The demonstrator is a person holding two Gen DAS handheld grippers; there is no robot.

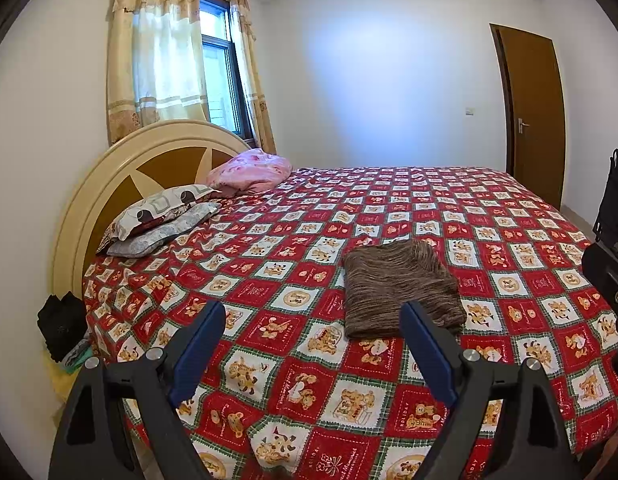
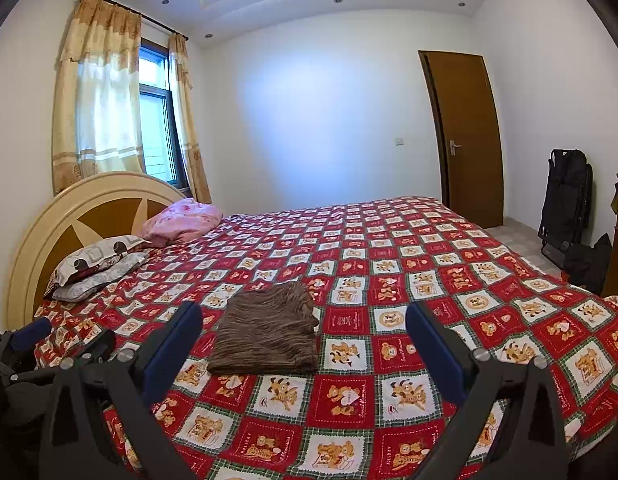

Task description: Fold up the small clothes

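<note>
Two claws hang over the bed, both spread wide and holding nothing. In the left wrist view, the left claw (image 1: 313, 344) hovers above the red teddy-bear bedspread (image 1: 293, 392), its blue pads apart, and the brown knit garment (image 1: 401, 288) lies just beyond the tip of the inner finger, already doubled into a neat rectangle and flat on the cover. It sits near the bed's front edge, probably because that keeps it within easy reach of both hands. Pillows (image 1: 161, 220) and a pink bundle (image 1: 249, 170) stay well apart from it by the headboard. In the right wrist view, the right claw (image 2: 303, 340) is likewise released, raised clear of the cloth, with the brown knit garment (image 2: 267, 332) between its fingers but farther off; the left claw (image 2: 49, 344) shows at the left edge. Judging by the tidy shape, the fold looks finished or nearly so.
</note>
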